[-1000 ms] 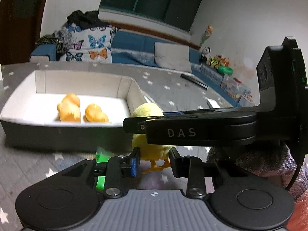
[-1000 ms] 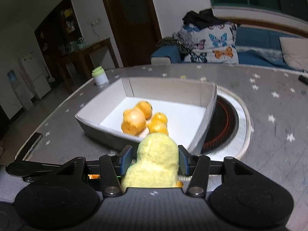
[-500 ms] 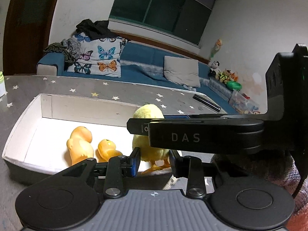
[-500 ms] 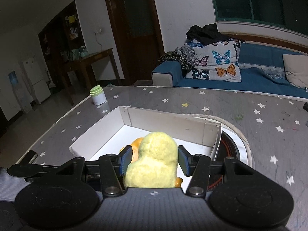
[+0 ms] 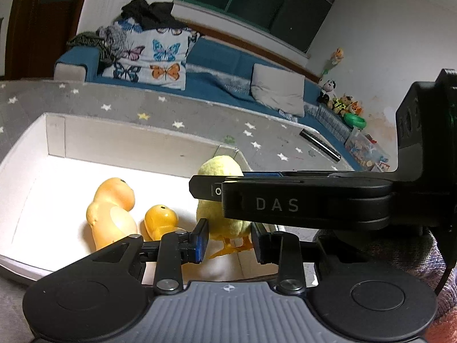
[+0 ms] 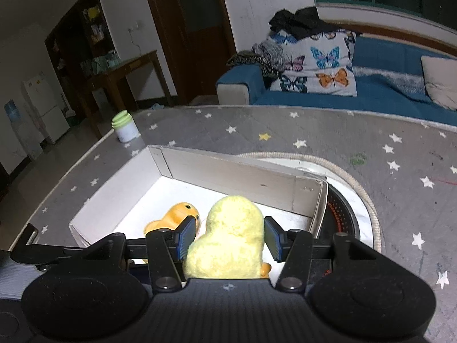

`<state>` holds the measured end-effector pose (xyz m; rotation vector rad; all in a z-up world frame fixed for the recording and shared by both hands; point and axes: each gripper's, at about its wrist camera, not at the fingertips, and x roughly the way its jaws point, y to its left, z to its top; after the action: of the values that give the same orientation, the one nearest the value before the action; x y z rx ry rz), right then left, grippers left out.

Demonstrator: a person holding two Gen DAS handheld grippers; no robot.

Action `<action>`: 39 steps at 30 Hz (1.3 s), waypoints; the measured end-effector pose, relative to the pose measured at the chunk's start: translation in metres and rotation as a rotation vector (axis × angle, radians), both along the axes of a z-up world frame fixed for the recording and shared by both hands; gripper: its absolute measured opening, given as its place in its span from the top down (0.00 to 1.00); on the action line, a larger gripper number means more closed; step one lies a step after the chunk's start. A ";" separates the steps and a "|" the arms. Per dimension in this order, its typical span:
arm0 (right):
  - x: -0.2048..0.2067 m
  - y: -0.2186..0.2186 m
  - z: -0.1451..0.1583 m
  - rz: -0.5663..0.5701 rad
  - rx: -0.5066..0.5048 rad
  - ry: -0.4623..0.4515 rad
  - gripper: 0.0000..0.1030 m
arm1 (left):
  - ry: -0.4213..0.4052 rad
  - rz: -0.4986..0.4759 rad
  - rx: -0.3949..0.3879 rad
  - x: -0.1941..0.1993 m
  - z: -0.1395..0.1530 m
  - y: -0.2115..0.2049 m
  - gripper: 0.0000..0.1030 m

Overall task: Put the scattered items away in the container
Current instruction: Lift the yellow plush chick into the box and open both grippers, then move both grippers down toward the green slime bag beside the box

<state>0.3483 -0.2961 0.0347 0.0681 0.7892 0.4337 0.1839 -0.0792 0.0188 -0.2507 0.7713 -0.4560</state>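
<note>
surface: grey star-print tablecloth (image 6: 328, 131), round table | room: blue sofa (image 6: 380, 91), butterfly pillow (image 6: 317, 65) | white box (image 6: 228, 171), flat card walls | fuzzy yellow plush duck (image 6: 228, 243) clamped in right gripper (image 6: 228, 238) over box | two smooth rubber ducks (image 5: 111, 214) inside | left gripper (image 5: 228, 240) fingers apart, empty

A round table (image 6: 328, 131) in a grey star-print cover carries a white box (image 6: 228, 171) near its middle (beside a round inset burner (image 6: 340, 208)). A green-lidded jar (image 6: 124, 127) stands at its left edge, and a dark bar-shaped object (image 5: 320, 145) lies toward the far right edge.
</note>
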 end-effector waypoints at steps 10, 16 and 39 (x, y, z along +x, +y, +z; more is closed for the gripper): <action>0.017 -0.005 -0.016 0.011 -0.011 0.051 0.49 | 0.069 0.003 -0.017 0.016 -0.014 0.004 0.84; 0.018 -0.004 -0.021 0.017 -0.014 0.057 0.44 | 0.096 0.002 -0.004 0.019 -0.022 0.005 0.84; -0.021 0.000 -0.006 -0.045 0.016 -0.099 0.00 | -0.037 0.018 0.024 -0.040 0.000 0.039 0.79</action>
<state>0.3269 -0.2966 0.0282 0.0782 0.6858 0.3981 0.1440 -0.0399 0.0190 -0.2261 0.7369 -0.4326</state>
